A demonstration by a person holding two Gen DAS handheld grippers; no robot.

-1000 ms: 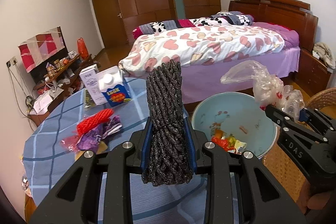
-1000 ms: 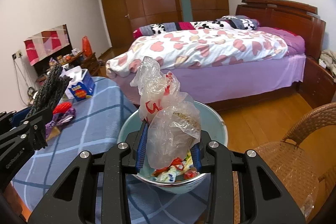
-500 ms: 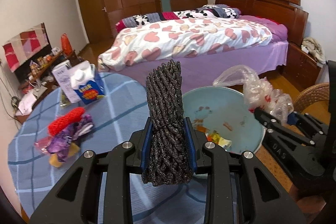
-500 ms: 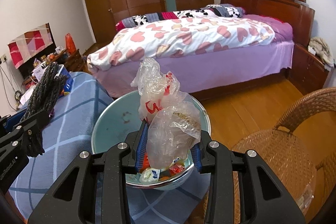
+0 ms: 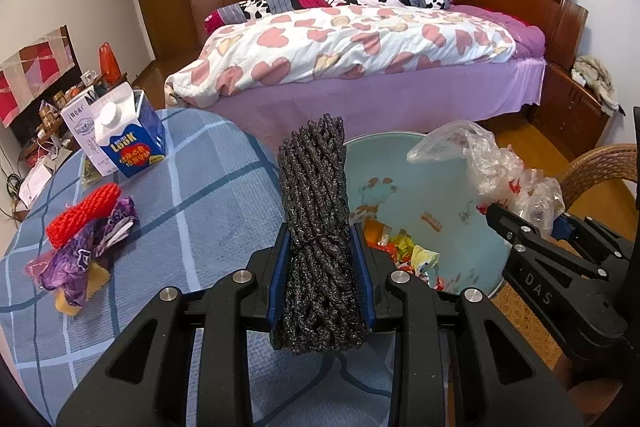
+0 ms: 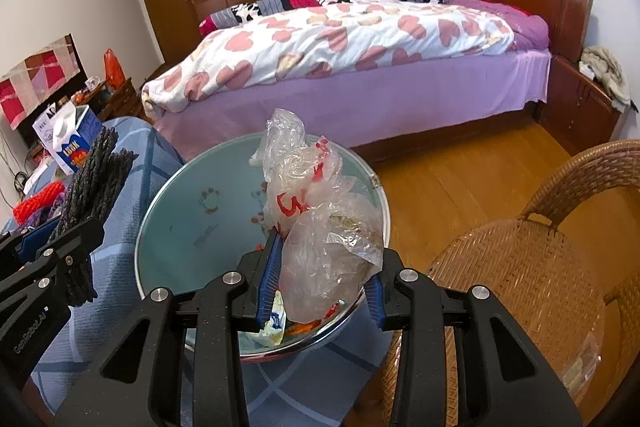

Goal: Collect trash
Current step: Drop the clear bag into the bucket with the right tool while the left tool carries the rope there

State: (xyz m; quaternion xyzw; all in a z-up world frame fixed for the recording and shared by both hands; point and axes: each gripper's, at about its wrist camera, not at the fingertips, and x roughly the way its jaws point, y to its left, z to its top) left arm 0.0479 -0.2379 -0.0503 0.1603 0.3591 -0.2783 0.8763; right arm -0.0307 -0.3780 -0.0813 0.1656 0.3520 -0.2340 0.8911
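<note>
The left tongs (image 5: 322, 281) are clenched on a bundle of black mesh netting (image 5: 316, 219), which stands upright between the blue pads and hangs over the checked blue surface (image 5: 192, 203), just short of the bowl's near rim. The right tongs (image 6: 322, 279) grip a crumpled clear plastic bag (image 6: 320, 227) with red print; the bag sits over the pale blue bowl (image 6: 176, 227), which already has bright wrappers lying in its bottom. The bowl rests at the edge of the surface, with a wicker chair (image 6: 520, 267) just beside it.

The step in hand looks like dropping both pieces into the bowl. The bag is light and springy, so it is best lowered well inside the rim before the right tongs let go, otherwise it may drift or unfold over the edge towards the chair. The netting needs carrying further across, past the rim, and then releasing low; its loose strands could catch on the pads, so a small shake may be needed. Both tongs are close together, so one should finish before the other comes in.

Further back on the surface, more trash waits: a red mesh sleeve (image 5: 82, 213) on purple wrappers (image 5: 86, 251), then a blue and white carton (image 5: 128, 135). Beyond is the bed (image 5: 360, 51).
</note>
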